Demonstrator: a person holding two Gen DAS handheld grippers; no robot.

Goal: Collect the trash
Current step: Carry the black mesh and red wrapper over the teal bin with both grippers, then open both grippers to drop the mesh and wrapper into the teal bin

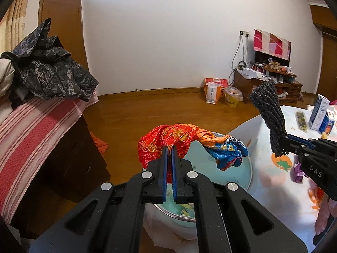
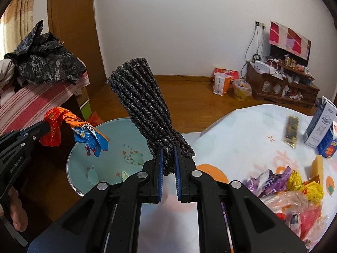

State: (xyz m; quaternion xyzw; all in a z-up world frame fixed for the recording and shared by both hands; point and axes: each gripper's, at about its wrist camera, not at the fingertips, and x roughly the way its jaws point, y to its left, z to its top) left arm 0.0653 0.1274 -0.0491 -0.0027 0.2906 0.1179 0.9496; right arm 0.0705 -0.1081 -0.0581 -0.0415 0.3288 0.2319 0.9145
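Observation:
My left gripper [image 1: 169,148] is shut on a crumpled red, orange and blue wrapper [image 1: 168,141] and holds it over a light blue bin [image 1: 248,168]. The wrapper also shows in the right wrist view [image 2: 63,126], above the bin [image 2: 71,160]. My right gripper [image 2: 168,147] is shut on a bundle of dark grey rope [image 2: 143,97] and holds it upright above the table edge beside the bin. The rope bundle shows in the left wrist view [image 1: 268,107] in the right gripper [image 1: 283,145]. Scraps lie in the bin's bottom.
A white tablecloth table [image 2: 242,130] carries a milk carton [image 2: 320,124], a dark snack packet [image 2: 291,130], and a pile of purple, yellow and red wrappers [image 2: 288,185]. A striped-cloth dresser [image 1: 38,130] with a black bag [image 1: 52,71] stands left. Bags [image 1: 217,90] sit by the wall.

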